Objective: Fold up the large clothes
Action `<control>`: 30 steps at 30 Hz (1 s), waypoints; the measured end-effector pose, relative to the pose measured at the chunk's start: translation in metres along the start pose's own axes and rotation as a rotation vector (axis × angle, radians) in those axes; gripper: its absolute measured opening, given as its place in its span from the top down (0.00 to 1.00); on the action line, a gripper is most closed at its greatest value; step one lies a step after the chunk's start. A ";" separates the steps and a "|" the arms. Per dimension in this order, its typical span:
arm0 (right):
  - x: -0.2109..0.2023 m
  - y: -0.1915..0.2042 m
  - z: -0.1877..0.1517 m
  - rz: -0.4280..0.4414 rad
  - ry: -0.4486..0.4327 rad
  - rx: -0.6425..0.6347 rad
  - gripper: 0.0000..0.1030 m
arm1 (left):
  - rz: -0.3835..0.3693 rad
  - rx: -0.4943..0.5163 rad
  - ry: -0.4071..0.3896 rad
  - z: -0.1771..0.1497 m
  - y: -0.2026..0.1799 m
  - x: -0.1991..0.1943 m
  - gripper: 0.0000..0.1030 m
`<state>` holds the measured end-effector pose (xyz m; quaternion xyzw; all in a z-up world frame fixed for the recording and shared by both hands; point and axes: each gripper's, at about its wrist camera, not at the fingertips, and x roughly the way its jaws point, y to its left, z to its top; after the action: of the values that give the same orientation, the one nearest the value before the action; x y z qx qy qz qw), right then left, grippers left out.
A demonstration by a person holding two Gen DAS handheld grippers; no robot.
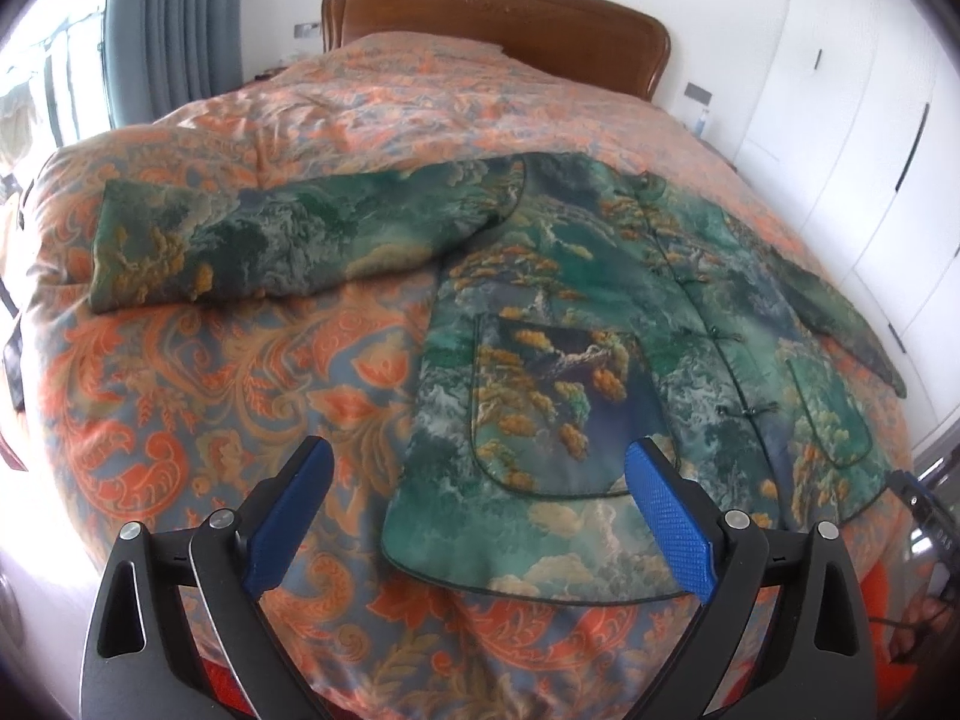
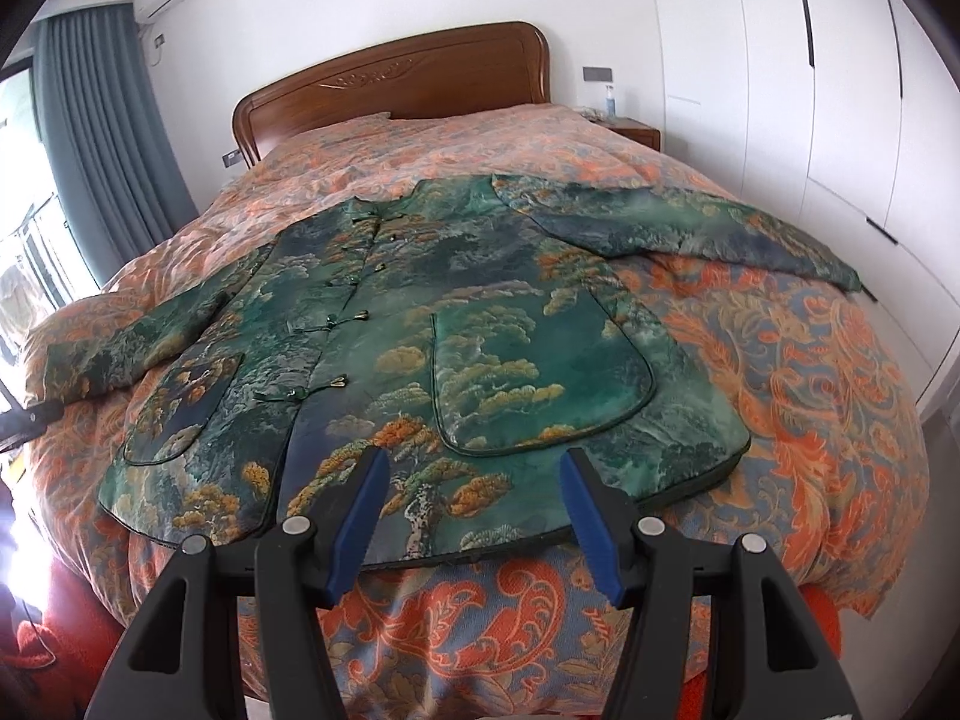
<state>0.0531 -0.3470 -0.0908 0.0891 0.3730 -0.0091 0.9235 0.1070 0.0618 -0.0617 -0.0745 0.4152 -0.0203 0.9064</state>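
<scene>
A green padded jacket (image 1: 576, 324) with gold tree prints lies flat and buttoned, front up, on the bed; both sleeves spread out sideways. It also shows in the right wrist view (image 2: 456, 324). My left gripper (image 1: 480, 468) is open and empty, hovering above the jacket's lower left hem corner. My right gripper (image 2: 474, 474) is open and empty, hovering above the middle of the bottom hem. The left sleeve (image 1: 252, 240) stretches toward the window side; the right sleeve (image 2: 690, 222) stretches toward the wardrobe.
The bed carries an orange and blue floral quilt (image 1: 228, 384) with a wooden headboard (image 2: 396, 78) behind. White wardrobe doors (image 2: 810, 90) stand on the right, grey curtains (image 2: 102, 120) and a window on the left, a nightstand (image 2: 630, 132) by the headboard.
</scene>
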 end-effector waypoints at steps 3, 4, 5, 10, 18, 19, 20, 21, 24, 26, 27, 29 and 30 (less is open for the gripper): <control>0.000 0.001 -0.001 0.008 0.000 0.001 0.41 | 0.002 0.005 0.001 -0.001 0.000 -0.001 0.05; 0.000 0.003 -0.001 0.008 -0.004 -0.006 0.41 | 0.003 0.005 0.000 -0.001 0.000 -0.001 0.05; 0.000 0.004 -0.001 0.007 -0.006 -0.011 0.41 | 0.002 0.004 -0.001 -0.001 0.000 -0.001 0.05; 0.000 0.000 0.002 0.005 -0.002 0.001 0.41 | 0.006 -0.018 0.000 -0.004 0.010 -0.001 0.05; -0.003 -0.066 0.013 -0.082 -0.008 0.127 0.41 | 0.023 -0.038 0.034 -0.010 0.016 0.007 0.05; -0.002 -0.078 0.014 -0.093 -0.007 0.155 0.41 | 0.024 -0.034 0.034 -0.010 0.016 0.007 0.05; -0.002 -0.086 0.015 -0.098 -0.007 0.175 0.41 | 0.027 -0.030 0.035 -0.010 0.014 0.008 0.05; -0.001 -0.094 0.016 -0.106 -0.007 0.199 0.41 | 0.029 -0.026 0.039 -0.011 0.013 0.009 0.05; 0.007 -0.114 0.020 -0.092 0.001 0.239 0.41 | 0.029 -0.014 0.049 -0.011 0.008 0.011 0.05; 0.014 -0.127 0.024 -0.074 0.008 0.264 0.41 | 0.035 -0.003 0.052 -0.012 0.004 0.011 0.05; 0.018 -0.137 0.028 -0.065 0.005 0.284 0.41 | 0.040 0.004 0.053 -0.012 0.004 0.011 0.05; 0.023 -0.164 0.040 -0.056 -0.018 0.345 0.41 | 0.049 0.008 0.056 -0.011 0.003 0.012 0.05; 0.026 -0.178 0.046 -0.051 -0.028 0.383 0.41 | 0.051 0.004 0.058 -0.011 0.003 0.012 0.05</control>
<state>0.0883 -0.5288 -0.1045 0.2538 0.3536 -0.1045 0.8942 0.1063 0.0622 -0.0785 -0.0613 0.4432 0.0000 0.8943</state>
